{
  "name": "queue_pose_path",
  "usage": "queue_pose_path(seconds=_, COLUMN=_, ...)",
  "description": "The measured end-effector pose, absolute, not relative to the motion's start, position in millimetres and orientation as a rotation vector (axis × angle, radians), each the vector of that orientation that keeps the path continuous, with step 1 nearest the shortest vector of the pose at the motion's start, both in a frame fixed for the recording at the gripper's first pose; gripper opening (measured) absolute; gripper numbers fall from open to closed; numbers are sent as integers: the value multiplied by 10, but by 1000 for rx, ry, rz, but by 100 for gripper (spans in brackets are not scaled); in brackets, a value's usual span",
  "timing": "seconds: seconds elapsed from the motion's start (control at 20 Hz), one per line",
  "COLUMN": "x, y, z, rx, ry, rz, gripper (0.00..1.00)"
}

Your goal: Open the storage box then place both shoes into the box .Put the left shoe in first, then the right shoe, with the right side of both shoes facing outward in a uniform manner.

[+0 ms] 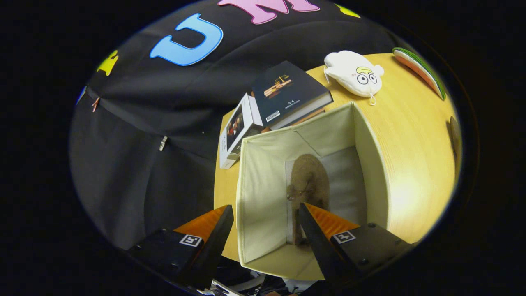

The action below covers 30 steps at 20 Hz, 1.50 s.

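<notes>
Near the table's (415,135) left edge stands the open storage box (263,181), one brown shoe (309,181) lying on its floor. Above it the claw (266,213) hangs spread wide, gripping nothing. Books (287,92) sit at the far corner.

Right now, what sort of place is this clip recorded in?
Probably a staged recording booth: black cloth wall, wooden table with an open storage box, books and a plush toy. The gripper hangs open above.

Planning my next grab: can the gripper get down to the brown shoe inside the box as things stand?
Probably yes. The box is open on top, the gripper hovers open over its near wall, and the brown shoe lies on the bottom with nothing over it; the walls leave little room.
</notes>
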<state>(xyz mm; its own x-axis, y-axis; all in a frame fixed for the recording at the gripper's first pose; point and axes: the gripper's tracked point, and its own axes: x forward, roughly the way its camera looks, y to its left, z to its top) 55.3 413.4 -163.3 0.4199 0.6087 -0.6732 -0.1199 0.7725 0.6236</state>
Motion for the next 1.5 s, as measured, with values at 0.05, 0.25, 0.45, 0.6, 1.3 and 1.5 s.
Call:
queue_pose_path(seconds=0.05, x=580, y=4044, z=-1541, rx=517, ry=1007, rz=490, gripper=99)
queue_pose_path(seconds=0.25, x=587, y=3610, z=-1169, rx=483, ry=859, rz=535, gripper=98)
queue_pose_path(seconds=0.45, x=657, y=2968, z=-1038, rx=410, ry=713, rz=476, gripper=98)
queue_pose_path(seconds=0.6, x=689, y=2282, z=-1085, rx=331, ry=647, rz=401, gripper=98)
queue_pose_path(seconds=1.3, x=641, y=-735, z=-1968, rx=26, ry=730, rz=111, gripper=98)
queue_pose_path(seconds=1.5, x=736, y=-1147, z=-2385, rx=-99, ry=806, rz=132, gripper=99)
